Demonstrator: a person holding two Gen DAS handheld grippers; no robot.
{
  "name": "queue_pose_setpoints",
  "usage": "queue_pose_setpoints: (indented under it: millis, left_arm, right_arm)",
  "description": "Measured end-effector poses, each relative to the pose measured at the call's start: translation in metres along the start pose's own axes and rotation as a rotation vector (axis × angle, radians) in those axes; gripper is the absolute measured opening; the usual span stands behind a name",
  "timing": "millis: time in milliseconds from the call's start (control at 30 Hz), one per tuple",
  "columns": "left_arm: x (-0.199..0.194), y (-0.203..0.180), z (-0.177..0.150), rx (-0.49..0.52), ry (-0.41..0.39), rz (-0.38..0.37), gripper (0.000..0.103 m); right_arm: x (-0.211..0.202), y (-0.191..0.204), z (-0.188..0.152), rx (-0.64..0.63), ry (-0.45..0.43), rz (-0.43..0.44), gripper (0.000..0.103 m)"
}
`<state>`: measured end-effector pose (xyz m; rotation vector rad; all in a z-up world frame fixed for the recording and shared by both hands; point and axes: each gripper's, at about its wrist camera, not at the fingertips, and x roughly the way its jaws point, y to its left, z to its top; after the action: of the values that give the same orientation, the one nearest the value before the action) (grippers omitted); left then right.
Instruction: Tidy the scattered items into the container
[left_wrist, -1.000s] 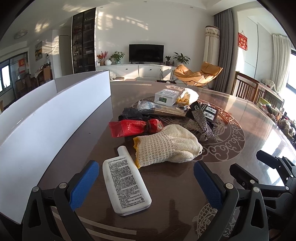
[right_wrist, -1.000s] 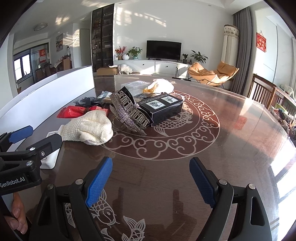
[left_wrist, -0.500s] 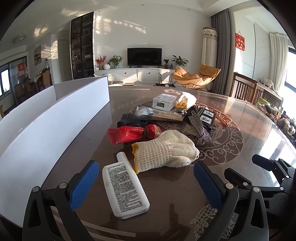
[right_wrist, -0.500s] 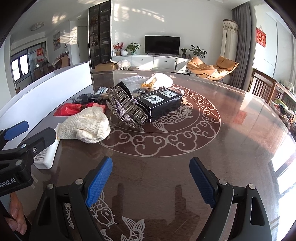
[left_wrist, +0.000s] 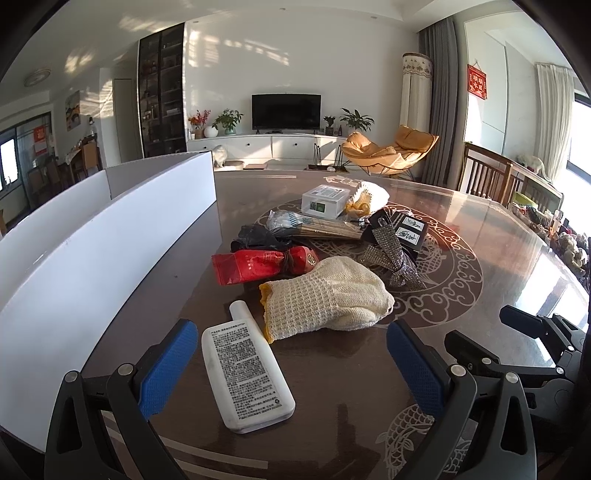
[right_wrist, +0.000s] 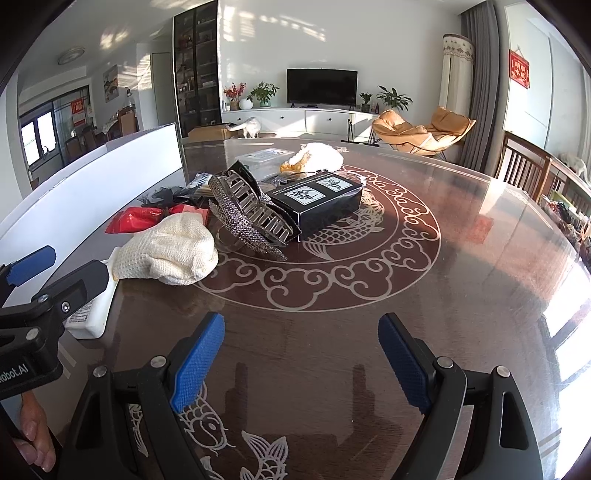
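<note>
Left gripper (left_wrist: 291, 363) hovers spread over the white bottle (left_wrist: 245, 369) on the bench (left_wrist: 369, 387); right gripper (right_wrist: 301, 363) spread, empty, beside it.

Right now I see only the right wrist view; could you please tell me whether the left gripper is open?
Observer: Yes, the left gripper is open and grips nothing.
Operator: Thank you. Where exactly is the bottle?
Observer: The bottle lies flat between the fingers, nearer the left one, with its cap pointing away.
Operator: Is the glove on top of it?
Observer: No. The glove lies to the right of the cap with its yellow cuff toward the bottle; I cannot tell whether they touch.
</note>
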<state>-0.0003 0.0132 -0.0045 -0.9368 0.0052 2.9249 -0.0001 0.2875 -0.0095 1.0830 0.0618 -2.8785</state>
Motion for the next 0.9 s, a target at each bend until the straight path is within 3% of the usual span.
queue_pose_setpoints:
  millis: [900]
  left_arm:
    - [-0.0004,-0.0030,-0.0003,0.011,0.001,0.000,0.103]
  right_arm:
    - [0.0021,-0.0025,0.0005,0.015,0.007,0.005,0.086]
